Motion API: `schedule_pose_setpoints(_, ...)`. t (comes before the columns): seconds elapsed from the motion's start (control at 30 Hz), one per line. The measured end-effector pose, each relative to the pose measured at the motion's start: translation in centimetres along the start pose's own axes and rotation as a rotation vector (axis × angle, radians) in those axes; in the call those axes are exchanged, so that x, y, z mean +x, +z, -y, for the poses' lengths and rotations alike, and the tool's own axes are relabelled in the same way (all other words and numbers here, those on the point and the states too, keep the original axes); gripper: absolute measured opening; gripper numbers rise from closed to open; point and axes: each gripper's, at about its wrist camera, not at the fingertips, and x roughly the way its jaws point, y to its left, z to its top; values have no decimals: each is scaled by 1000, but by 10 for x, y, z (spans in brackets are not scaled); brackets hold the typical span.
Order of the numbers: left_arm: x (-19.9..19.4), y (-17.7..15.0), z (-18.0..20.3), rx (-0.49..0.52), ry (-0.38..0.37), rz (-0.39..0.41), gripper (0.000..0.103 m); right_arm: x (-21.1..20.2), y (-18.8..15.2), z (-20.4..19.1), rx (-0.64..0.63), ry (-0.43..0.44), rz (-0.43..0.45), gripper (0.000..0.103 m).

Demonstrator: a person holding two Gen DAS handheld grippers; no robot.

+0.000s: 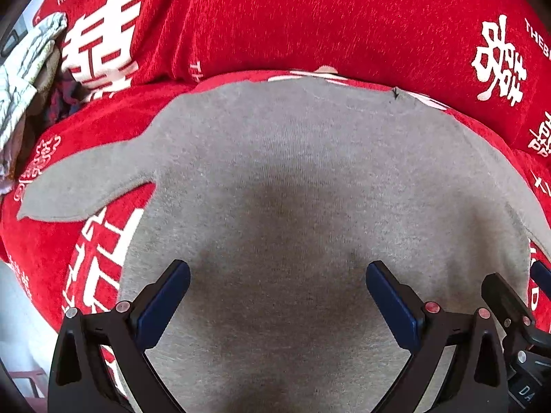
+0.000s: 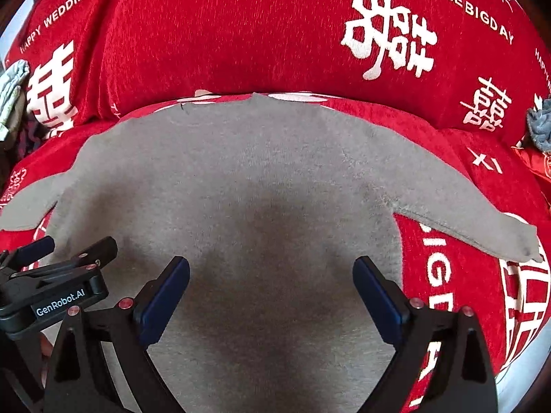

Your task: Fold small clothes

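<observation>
One grey garment (image 1: 292, 179), one red printed cover (image 1: 310, 17), two grippers, left (image 1: 278, 275) and right (image 2: 271, 268).

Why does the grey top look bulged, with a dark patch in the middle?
Both wrist views are fisheye, so the flat grey top bows outward; the dark patch in each view looks like a soft shadow, probably cast by the gripper above; corners fade to black.

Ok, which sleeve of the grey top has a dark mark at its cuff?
The sleeve on the right, seen from the right wrist: its cuff tip carries a small dark spot. The left sleeve looks plain grey.
</observation>
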Motion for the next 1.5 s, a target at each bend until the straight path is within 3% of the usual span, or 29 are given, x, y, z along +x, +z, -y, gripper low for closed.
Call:
schedule_pose_setpoints(0.73,-14,17,51,81,25,30,102,-14,10,57,126,-25,68,97)
schedule_pose_setpoints(0.97,-24,25,98,159,5,53,102,-21,17,113,227,-60,76,97)
schedule_pose_setpoints(1.5,-23,26,223,314,-44,39,102,-26,-11,255,433,-177,80,97)
